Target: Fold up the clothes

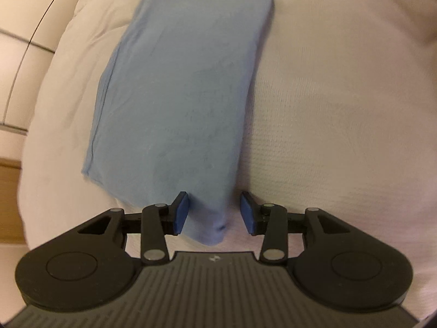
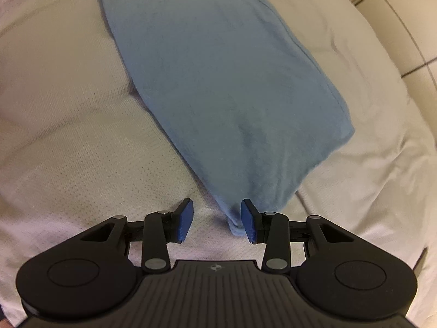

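A light blue garment (image 1: 177, 95) lies folded into a long strip on a white textured bedspread (image 1: 341, 109). In the left wrist view its near corner reaches between the blue pads of my left gripper (image 1: 214, 213), which stands open around it. In the right wrist view the same blue garment (image 2: 232, 82) narrows to a near corner just inside the right pad of my right gripper (image 2: 217, 221), also open. Neither gripper pinches the cloth. The far end of the strip runs out of view at the top.
The white bedspread (image 2: 68, 136) is wrinkled toward its edges. A cream padded headboard or panel (image 1: 16, 41) with dark seams rises at the left, seen again as the cream panel (image 2: 404, 13) on the right. A wooden surface (image 1: 8, 196) shows low at the left.
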Motion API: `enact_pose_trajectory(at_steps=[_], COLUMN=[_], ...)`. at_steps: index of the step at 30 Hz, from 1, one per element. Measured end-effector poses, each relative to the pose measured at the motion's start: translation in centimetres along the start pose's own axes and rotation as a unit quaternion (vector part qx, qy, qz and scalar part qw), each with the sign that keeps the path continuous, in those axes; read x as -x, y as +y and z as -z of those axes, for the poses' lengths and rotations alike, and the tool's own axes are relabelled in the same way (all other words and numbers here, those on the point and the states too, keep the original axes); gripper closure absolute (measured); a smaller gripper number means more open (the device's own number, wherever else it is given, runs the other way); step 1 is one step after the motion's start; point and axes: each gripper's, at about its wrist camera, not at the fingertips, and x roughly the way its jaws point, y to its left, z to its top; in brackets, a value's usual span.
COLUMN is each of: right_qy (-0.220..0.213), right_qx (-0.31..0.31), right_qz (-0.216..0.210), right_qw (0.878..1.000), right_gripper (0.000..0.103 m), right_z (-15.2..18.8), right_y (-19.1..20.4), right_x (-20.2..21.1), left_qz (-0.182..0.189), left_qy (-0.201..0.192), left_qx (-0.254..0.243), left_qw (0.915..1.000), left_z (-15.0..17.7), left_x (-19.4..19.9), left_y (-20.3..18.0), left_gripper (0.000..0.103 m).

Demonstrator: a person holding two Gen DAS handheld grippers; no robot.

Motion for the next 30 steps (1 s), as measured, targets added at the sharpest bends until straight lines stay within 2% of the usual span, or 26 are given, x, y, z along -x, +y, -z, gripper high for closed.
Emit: enact_pose_trajectory(at_steps=[1,2,4,5,6,9,11,14,16,17,18,20,21,22,23,27,29,30], right_qy=[-0.007,-0.017,-0.028,-0.029,-0.025,0.010,0.044,0.079,0.074,0.065,0.056,0.031,0.021,0.011,0.003,-0.008,-0.003,0.000], right_qx=[0.015,0.029,0.046,0.052,0.058,0.044,0.019,-0.010,-0.020,-0.022,-0.021,-0.009,0.001,0.014,0.025,0.070,0.081,0.080], right_qz=[0.011,0.022,0.036,0.041,0.047,0.076,0.089,0.105,0.110,0.107,0.103,0.091,0.088,0.086,0.084,0.071,0.065,0.062], right_qw=[1.000,0.999,0.998,0.997,0.997,0.996,0.995,0.991,0.991,0.992,0.993,0.995,0.996,0.996,0.996,0.995,0.995,0.995], right_gripper=[0.064,0.067,0.074,0.082,0.083,0.097,0.100,0.100,0.100,0.097,0.094,0.079,0.074,0.066,0.064,0.065,0.083,0.092], right_z=[-0.2,-0.5,-0.9,-1.0,-0.9,0.7,2.6,4.5,4.7,4.4,4.0,2.6,2.0,1.3,0.7,-1.3,-1.7,-1.9], right_y=[0.5,1.2,2.0,2.3,2.3,1.2,-0.1,-1.8,-2.1,-1.9,-1.5,-0.3,0.5,1.5,2.3,4.0,4.0,3.8], right_x=[0.1,0.0,-0.3,-0.7,-1.1,-1.7,-1.9,-1.2,0.1,0.8,1.4,2.2,2.2,2.0,1.8,-0.6,-1.7,-2.0], left_qz=[-0.003,-0.005,0.000,0.002,0.004,0.006,0.007,0.001,-0.010,-0.015,-0.021,-0.031,-0.036,-0.039,-0.041,-0.031,-0.027,-0.024], left_qy=[0.001,0.002,0.001,-0.001,-0.003,-0.007,-0.009,-0.013,-0.016,-0.017,-0.018,-0.021,-0.022,-0.024,-0.023,-0.025,-0.026,-0.027], left_qx=[-0.018,-0.026,-0.005,0.004,0.012,0.023,0.024,0.021,0.016,0.013,0.010,0.004,0.000,-0.008,-0.016,-0.024,-0.028,-0.030], left_qw=[0.9998,0.9996,1.0000,1.0000,0.9999,0.9997,0.9996,0.9997,0.9997,0.9997,0.9996,0.9993,0.9991,0.9989,0.9988,0.9989,0.9989,0.9989], left_z=[-0.1,-0.1,0.1,0.3,0.5,0.8,0.9,0.8,0.7,0.7,0.6,0.5,0.5,0.6,0.6,0.9,1.1,1.2], left_x=[-0.2,-0.5,-0.4,-0.2,-0.1,0.3,0.5,0.7,0.9,1.0,1.1,1.3,1.4,1.3,1.2,0.8,0.6,0.6], left_y=[-0.5,-0.8,-0.1,0.2,0.4,1.0,1.2,1.1,0.9,0.7,0.6,0.3,0.2,0.0,-0.1,0.3,0.5,0.6], left_gripper=[0.099,0.103,0.103,0.103,0.103,0.103,0.103,0.102,0.100,0.098,0.094,0.069,0.069,0.069,0.069,0.076,0.098,0.101])
